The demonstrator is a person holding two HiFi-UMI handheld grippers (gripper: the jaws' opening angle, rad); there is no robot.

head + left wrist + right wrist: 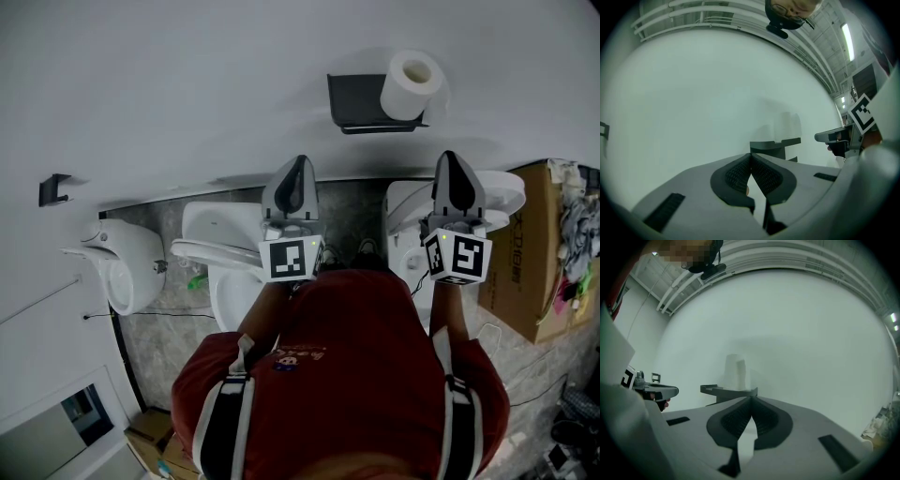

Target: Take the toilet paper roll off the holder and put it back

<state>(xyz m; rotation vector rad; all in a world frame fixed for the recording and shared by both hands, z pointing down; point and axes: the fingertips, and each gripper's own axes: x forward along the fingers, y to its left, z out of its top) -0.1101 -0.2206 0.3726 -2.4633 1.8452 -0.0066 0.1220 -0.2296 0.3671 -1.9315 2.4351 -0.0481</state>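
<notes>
Items, left to right.

1. Small black wall bracket [54, 188], far left on the white wall.
2. White wall-hung bowl [122, 267], low at the left.
3. Left toilet [217, 248], white, partly hidden behind the left gripper.
4. Left gripper [298, 163], held level and pointing at the wall. Its own view shows the ribbed pads [736, 174] meeting at the tips [751, 155] with nothing between them.
5. Person in a red top [352, 342] with dark shoulder straps, low in the middle of the head view.
6. Holder [358, 101], a dark shelf fixed to the wall, above and between the two grippers. It also shows in the left gripper view [774, 146] and the right gripper view [723, 391].
7. Toilet paper roll [411, 84], white, standing on the right end of the holder. It is well apart from both sets of fingers and nearer the right pair. It stands just left of the jaw line in the right gripper view [736, 373] and shows only as a faint pale shape in the left gripper view.
8. Right gripper [451, 157], level and pointing at the wall. Its tips [751, 399] are pressed together and hold nothing.
9. Right toilet [405, 220], white, beside the right gripper.
10. Cardboard box [530, 258], far right, with cloths piled at its top.
</notes>
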